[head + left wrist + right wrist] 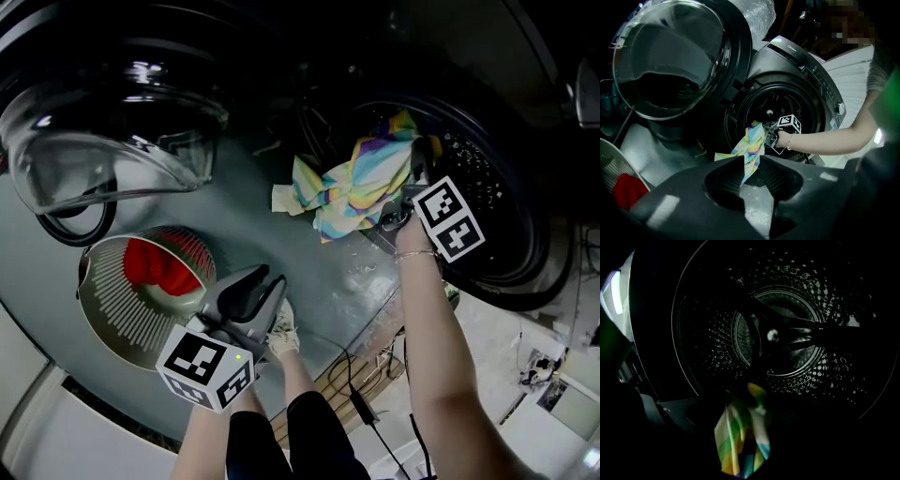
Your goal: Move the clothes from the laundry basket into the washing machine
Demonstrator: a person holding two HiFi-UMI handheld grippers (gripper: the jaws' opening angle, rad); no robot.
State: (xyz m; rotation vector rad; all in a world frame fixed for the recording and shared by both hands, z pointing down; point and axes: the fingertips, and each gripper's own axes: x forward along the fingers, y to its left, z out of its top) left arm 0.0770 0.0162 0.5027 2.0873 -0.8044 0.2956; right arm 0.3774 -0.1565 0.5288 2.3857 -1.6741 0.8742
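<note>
I had two tongs in hand, one per side. Nearest me, my left tongs (255, 281) sat low and close to my body, angled downward, the elbow tucked in. Their jaws stood apart, released, with nothing between them. In the left gripper view only the floor (757, 211) showed through the gap.

Just to the left of them on the floor stood the one laundry basket (103, 319), white and slatted. A single red garment (157, 267) lay bunched inside it, and I could make out no other clothes in there.

Farther out, my right arm was stretched nearly straight toward the washing machine, a thin bracelet (415, 254) on the wrist. The right tongs (412, 178) were at the mouth of the drum (787, 333), tipped a little downward.

There was one striped cloth (361, 183) in yellow, green and blue. It lay at the lip of the opening, right at those tongs, with most of it spilling out and down the front. In the right gripper view the jaws were almost lost in the dark. The cloth between them hung broad and slack rather than pinched, so I read them as released.

The machine's one round door (112, 141) stood swung wide open on the left, above the basket. Past the cloth, I could see nothing else in the dark drum.
</note>
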